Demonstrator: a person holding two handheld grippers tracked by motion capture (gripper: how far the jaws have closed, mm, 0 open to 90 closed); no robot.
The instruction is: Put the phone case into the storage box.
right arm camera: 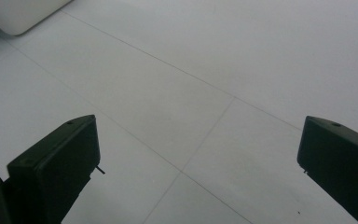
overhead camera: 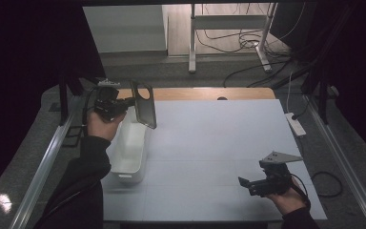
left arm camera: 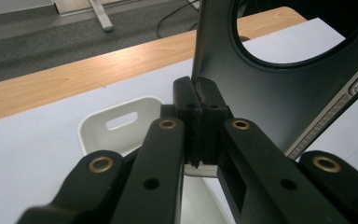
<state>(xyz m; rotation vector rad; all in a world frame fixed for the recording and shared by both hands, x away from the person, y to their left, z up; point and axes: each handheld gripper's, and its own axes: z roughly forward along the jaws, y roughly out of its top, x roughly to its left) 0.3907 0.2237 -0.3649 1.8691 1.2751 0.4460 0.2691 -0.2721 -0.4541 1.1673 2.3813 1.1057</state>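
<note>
Left gripper (overhead camera: pixel 124 102) sits at about 10 o'clock on the table (overhead camera: pixel 219 143), raised off the surface, jaws pressed together on the lower edge of a dark phone case (overhead camera: pixel 144 105). In the left gripper view the case (left arm camera: pixel 279 88) stands nearly upright above the pinch, its round camera cut-out at the top and side-button slots along one edge. It hangs above the far end of the white bin (overhead camera: pixel 131 148), which lies along the table's left side between 8 and 10 o'clock. The bin's handle slot shows in the left gripper view (left arm camera: pixel 121 121); I cannot tell from these angles whether anything lies inside it.

Right gripper (overhead camera: pixel 255 183) is at about 4 o'clock, low over the table, jaws spread wide with nothing between them; its own view looks onto bare white surface, a corner of the bin (right arm camera: pixel 23 14) at top left.

Step in hand, as I judge it: the case is being carried in the air at the bin, either just lifted out or about to go in. The next move calls for a steady pinch, since the grip is on a thin edge and the case could swing. The right gripper is free to take the opposite edge if a handover is wanted.
</note>
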